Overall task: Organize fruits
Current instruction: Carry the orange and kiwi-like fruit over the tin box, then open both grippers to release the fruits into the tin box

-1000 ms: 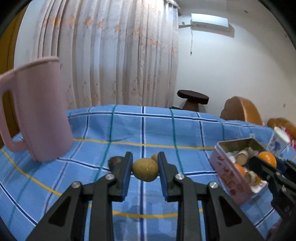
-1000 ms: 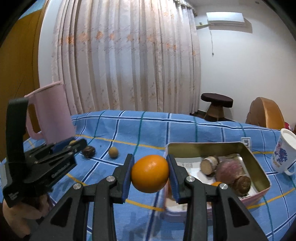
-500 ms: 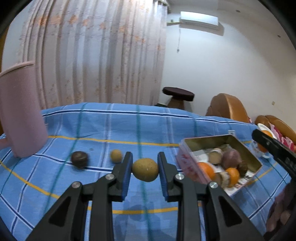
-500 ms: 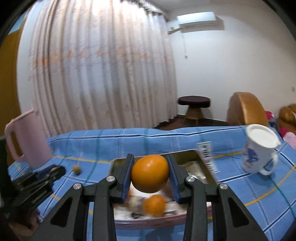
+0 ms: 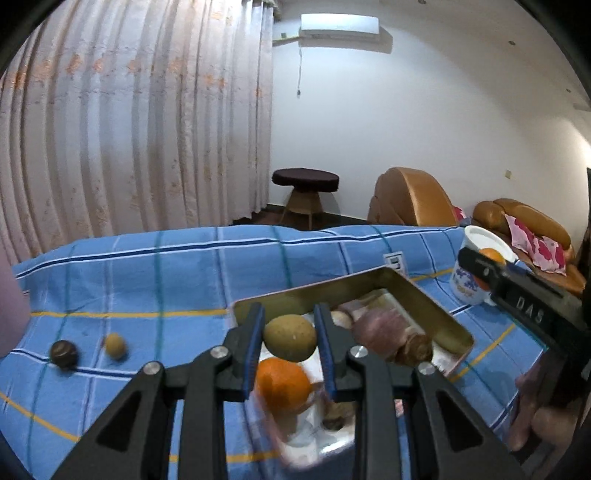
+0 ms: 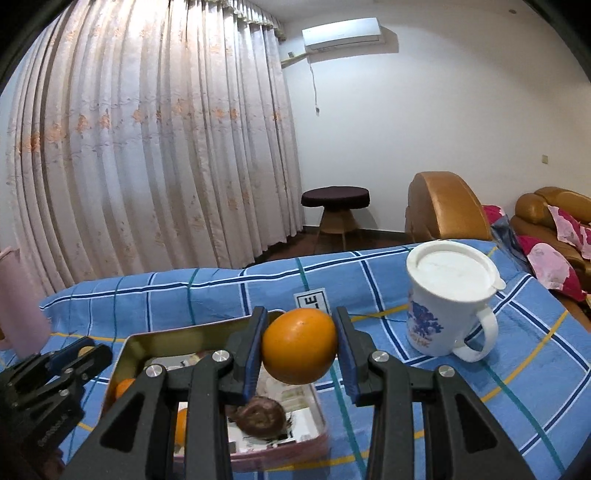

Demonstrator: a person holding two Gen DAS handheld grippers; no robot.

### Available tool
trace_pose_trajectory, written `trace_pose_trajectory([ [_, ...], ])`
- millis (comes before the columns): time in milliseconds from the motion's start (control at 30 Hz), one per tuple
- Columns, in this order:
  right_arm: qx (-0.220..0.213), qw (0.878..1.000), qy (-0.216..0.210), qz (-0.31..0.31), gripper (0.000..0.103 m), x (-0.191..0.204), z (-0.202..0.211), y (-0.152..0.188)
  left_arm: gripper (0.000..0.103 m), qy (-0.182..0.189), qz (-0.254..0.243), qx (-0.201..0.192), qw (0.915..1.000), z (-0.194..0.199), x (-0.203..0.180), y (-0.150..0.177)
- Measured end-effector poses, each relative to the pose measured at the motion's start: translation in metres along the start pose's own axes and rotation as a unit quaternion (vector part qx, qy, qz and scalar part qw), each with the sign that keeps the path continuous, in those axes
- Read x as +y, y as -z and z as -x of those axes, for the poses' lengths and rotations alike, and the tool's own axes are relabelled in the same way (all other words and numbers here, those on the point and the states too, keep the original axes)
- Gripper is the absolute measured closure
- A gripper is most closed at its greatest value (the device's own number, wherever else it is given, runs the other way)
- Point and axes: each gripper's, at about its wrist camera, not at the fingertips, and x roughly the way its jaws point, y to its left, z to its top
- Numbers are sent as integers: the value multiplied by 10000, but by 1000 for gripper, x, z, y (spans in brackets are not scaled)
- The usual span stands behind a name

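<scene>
A greenish-brown fruit is clamped between the left gripper pads above the tin; an orange is gripped by the right gripper over the tin's far edge, near the white mug.

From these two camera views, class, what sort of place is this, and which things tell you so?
Most likely a living room at home: a long curtain, a wall air conditioner, brown armchairs and a round stool. Fruit is being sorted on a blue checked cloth.
</scene>
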Motion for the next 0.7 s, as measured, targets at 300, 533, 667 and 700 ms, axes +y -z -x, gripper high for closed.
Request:
trace_pose_trajectory([
  [300, 468, 9985, -222, 152, 65, 11, -37, 8, 74, -154, -37, 300, 9994, -35, -24, -2],
  [533, 872, 9951, -430, 175, 65, 16, -58, 15, 74, -250, -77, 408, 9988, -43, -23, 3],
  [667, 1138, 9907, -740, 9, 65, 15, -68, 20, 74, -274, -93, 422, 9987, -43, -24, 4],
  [700, 1178, 9895, -836, -47, 64, 16, -69, 21, 74, -284, -107, 425, 9986, -43, -24, 4],
])
